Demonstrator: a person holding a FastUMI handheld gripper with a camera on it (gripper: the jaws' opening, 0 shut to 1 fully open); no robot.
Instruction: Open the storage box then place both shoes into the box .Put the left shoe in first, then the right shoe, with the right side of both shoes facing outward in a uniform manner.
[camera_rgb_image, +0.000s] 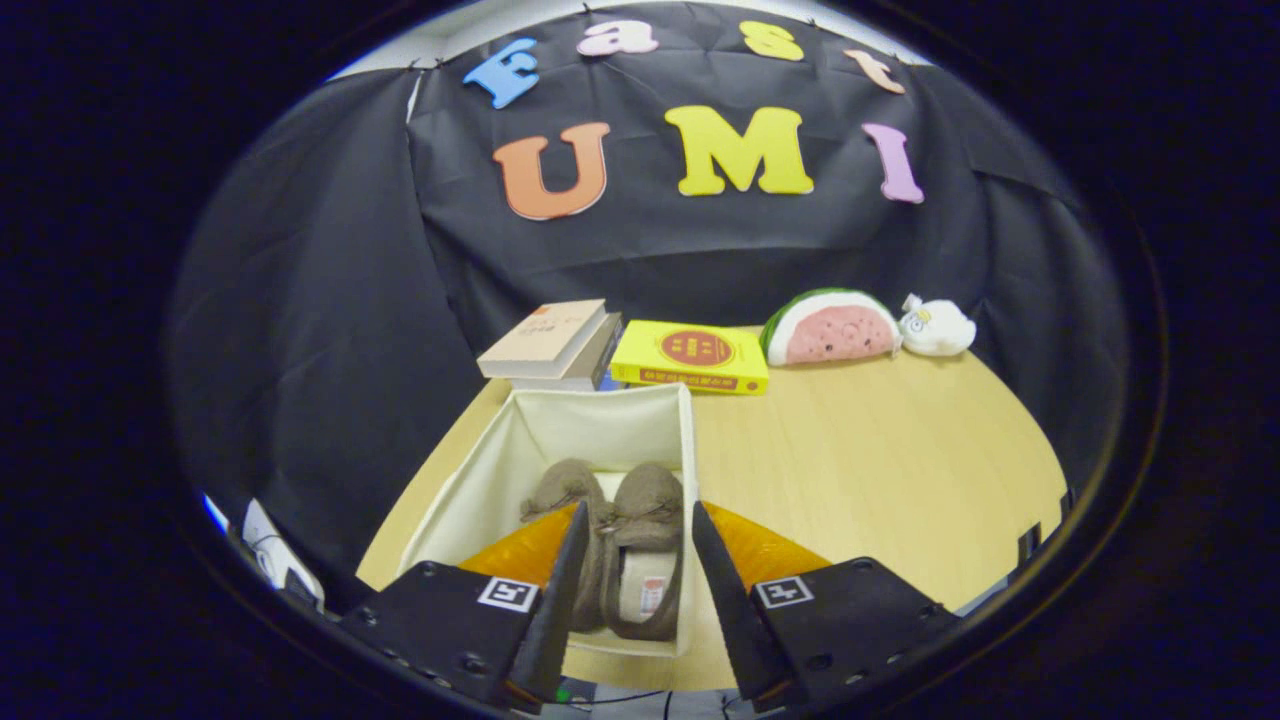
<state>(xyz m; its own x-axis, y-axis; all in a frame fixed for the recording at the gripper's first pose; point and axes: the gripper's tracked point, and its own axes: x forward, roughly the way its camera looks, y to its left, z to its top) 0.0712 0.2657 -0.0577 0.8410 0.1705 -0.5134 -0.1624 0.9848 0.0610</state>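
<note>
We see our tongs (634, 520) held above the near end of the storage box (480, 470), angled down into it, fingers spread apart and grasping nothing. The right shoe (645, 545) shows in the gap between them, and the left shoe (562, 490) lies just beside it, partly behind one finger.

Both shoes are soft brown slippers of a suede-like fabric with rounded toes pointing away from us; the right shoe has a small bow and a pale insole. They lie side by side, touching, on the floor of the box. The box is a cream fabric bin with limp, straight walls, its top open.

The bench (880, 470) is pale wood with a rounded edge. Beyond the box we see a stack of books (550, 345), a yellow book (690, 357) beside it, then a watermelon-slice plush (830, 327) and a small white plush (937, 327), almost touching. Black creased cloth walls the booth.
</note>
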